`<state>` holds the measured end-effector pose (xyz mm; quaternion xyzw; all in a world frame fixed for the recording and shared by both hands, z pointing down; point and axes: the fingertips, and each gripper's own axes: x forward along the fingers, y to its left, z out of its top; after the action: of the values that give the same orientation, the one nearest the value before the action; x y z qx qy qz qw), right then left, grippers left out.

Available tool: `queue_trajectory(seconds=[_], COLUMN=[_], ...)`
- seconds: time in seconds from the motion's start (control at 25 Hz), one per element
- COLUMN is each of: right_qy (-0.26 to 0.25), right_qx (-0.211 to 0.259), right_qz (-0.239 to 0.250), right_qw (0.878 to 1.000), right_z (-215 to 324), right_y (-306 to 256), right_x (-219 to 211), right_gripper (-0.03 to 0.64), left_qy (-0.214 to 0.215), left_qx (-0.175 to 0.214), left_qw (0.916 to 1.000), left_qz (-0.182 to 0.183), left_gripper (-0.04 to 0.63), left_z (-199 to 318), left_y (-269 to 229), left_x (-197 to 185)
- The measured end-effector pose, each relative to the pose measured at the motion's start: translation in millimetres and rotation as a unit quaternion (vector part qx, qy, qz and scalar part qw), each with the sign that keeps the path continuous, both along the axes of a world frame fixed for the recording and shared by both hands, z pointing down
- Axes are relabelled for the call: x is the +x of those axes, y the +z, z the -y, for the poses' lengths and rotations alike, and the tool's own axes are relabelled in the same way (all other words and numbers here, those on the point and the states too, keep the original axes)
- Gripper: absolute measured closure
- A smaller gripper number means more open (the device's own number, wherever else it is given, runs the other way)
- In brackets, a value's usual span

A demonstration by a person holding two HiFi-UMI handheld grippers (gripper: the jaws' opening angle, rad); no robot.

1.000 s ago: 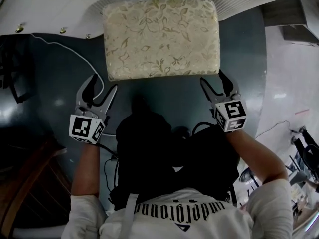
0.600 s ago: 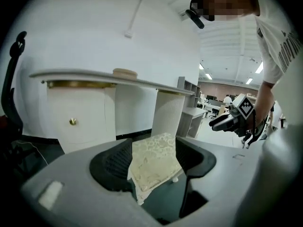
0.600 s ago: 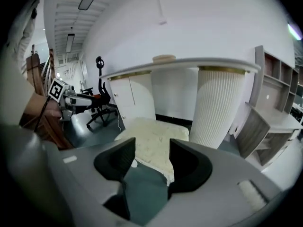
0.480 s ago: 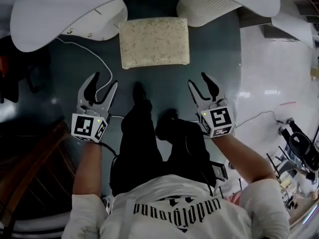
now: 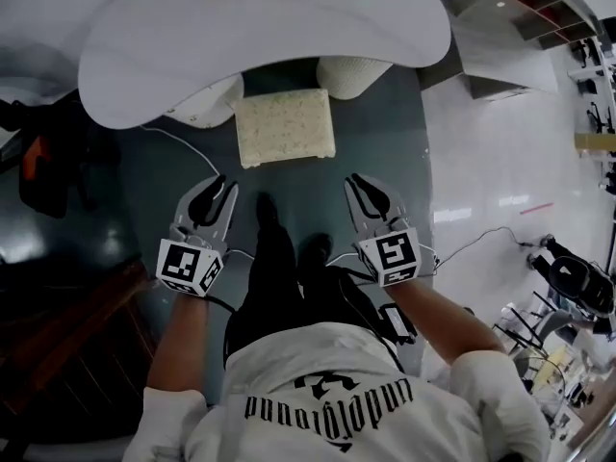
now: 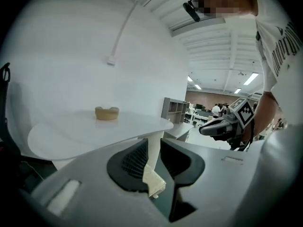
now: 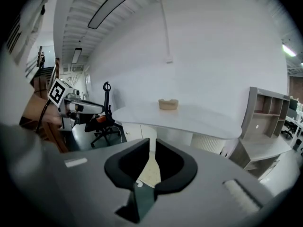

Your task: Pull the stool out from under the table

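The stool [image 5: 285, 127], with a cream floral cushion, stands on the dark floor just in front of the white table [image 5: 260, 37]. It shows small through the jaws in both gripper views [image 6: 154, 181] [image 7: 150, 173]. My left gripper [image 5: 215, 194] hangs well short of the stool on its left. Its jaws are closing, a narrow gap still shows, and nothing is between them. My right gripper [image 5: 367, 192] hangs short of it on the right. Its jaws are closing too, all but together, with nothing in them. Neither gripper touches the stool.
A tan object [image 6: 107, 113] lies on the table top. A white cable [image 5: 183, 144] runs across the floor left of the stool. A dark office chair [image 7: 105, 122] stands at the left, a grey shelf unit [image 7: 271, 126] at the right. My legs and feet [image 5: 289, 258] are between the grippers.
The view has pulled up and back, so the stool looks smaller and farther and the table top has come into sight. Both grippers went from wide open to nearly closed, empty.
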<state>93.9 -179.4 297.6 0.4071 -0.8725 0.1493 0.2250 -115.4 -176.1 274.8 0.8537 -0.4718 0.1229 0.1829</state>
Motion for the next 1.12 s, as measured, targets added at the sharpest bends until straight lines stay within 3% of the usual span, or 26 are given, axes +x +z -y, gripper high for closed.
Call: queue_trajectory(seconds=[0.12, 0.6, 1.12], right_qy=[-0.006, -0.018, -0.036], right_qx=[0.017, 0.099, 0.122], right_qz=[0.017, 0.065, 0.104], right_qw=[1.0, 0.993, 0.987], right_z=[-2.9, -36.2, -66.2], right_y=[-43.0, -192.0, -249.2], right_x=[2.3, 29.8, 53.9], right_gripper=[0.618, 0.617, 0.617], left_qy=[0.004, -0.02, -0.023], left_qx=[0.02, 0.078, 0.116], left_qw=[0.9997, 0.9967, 0.993], left_qz=[-0.011, -0.013, 0.001], left_gripper=[0.587, 0.586, 0.586], left_z=[-2.1, -49.2, -90.6], left_y=[-46.1, -179.6, -241.9], left_x=[18.1, 61.0, 96.0])
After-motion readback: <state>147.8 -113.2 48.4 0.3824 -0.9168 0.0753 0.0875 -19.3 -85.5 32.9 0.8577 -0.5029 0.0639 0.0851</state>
